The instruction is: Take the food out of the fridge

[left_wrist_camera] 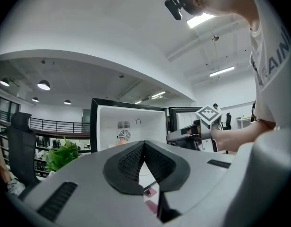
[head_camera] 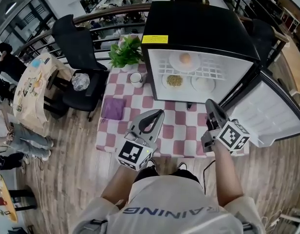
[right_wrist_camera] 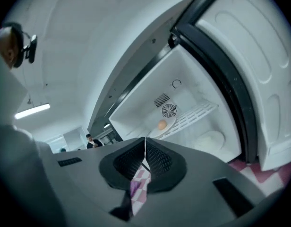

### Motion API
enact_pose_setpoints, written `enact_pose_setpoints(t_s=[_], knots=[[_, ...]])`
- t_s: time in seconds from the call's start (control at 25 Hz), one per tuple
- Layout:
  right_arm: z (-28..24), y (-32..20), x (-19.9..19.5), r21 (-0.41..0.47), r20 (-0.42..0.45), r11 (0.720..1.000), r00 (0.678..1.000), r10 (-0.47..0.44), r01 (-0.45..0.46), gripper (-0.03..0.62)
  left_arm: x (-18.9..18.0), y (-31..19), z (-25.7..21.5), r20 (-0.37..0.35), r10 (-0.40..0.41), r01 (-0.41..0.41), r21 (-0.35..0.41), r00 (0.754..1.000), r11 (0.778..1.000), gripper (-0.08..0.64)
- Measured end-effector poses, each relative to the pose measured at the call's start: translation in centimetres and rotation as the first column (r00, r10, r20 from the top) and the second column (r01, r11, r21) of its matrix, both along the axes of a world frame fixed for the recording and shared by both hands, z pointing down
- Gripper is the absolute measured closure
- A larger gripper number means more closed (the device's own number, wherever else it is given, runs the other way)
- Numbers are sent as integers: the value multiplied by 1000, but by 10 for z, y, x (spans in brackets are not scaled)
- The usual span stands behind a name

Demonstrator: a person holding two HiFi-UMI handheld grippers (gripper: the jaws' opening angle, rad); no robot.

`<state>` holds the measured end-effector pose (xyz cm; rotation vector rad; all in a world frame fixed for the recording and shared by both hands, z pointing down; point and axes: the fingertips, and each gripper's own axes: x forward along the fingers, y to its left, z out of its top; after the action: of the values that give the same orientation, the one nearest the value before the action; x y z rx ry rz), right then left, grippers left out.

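Open black mini fridge (head_camera: pixel 198 28) standing on a pink-and-white checked tablecloth (head_camera: pixel 181 126), with its door (head_camera: pixel 279 111) swung out to the right. On the wire shelf (head_camera: pixel 219 72) is a plate bearing a round orange-brown item (head_camera: pixel 185 58). On the fridge floor below, a plate of brownish food (head_camera: pixel 174 80) and a plate of pale food (head_camera: pixel 203 84) lie side by side. The left gripper (head_camera: pixel 159 113) and right gripper (head_camera: pixel 208 103) are in front of the opening, each with jaws pressed together on nothing, apart from the food. A potted plant (head_camera: pixel 126 50) and a white cup (head_camera: pixel 136 78) stand to the left of the fridge
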<state>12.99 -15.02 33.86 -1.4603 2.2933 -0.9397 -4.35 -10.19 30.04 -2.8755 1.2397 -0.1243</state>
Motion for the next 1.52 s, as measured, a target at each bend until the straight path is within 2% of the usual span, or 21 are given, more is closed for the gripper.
enact_pose_setpoints(t_s=[0.12, 0.24, 0.32, 0.4, 0.64, 0.92, 1.16, 1.32, 1.52], knots=[[1, -29, -9, -71, 119, 997, 993, 28, -20, 571, -12, -5, 0, -9, 0, 0, 2, 1000, 1000, 553], [3, -59, -13, -137, 197, 990, 978, 66, -40, 564, -20, -9, 3, -20, -7, 7, -2, 1000, 1000, 554], [6, -77, -18, -176, 246, 984, 966, 81, -38, 508, -24, -10, 5, -30, -10, 10, -5, 1000, 1000, 554], [11, -93, -21, -221, 292, 974, 950, 108, -43, 486, -28, -13, 5, -42, -12, 12, -7, 999, 1000, 554], [34, -138, -26, -354, 391, 934, 899, 198, -52, 479, -37, -19, 7, -63, -20, 19, -14, 998, 1000, 554], [56, -159, -32, -466, 400, 883, 875, 272, -61, 479, -53, -24, 15, -58, -42, 40, -35, 997, 999, 554], [56, -165, -35, -501, 446, 863, 834, 325, -68, 479, -60, -28, 14, -71, -49, 47, -32, 996, 998, 553], [54, -171, -34, -492, 498, 867, 792, 353, -77, 480, -63, -29, 12, -77, -50, 48, -30, 996, 998, 554], [51, -177, -40, -480, 536, 874, 762, 362, -77, 480, -69, -30, 12, -78, -59, 56, -31, 995, 998, 554]])
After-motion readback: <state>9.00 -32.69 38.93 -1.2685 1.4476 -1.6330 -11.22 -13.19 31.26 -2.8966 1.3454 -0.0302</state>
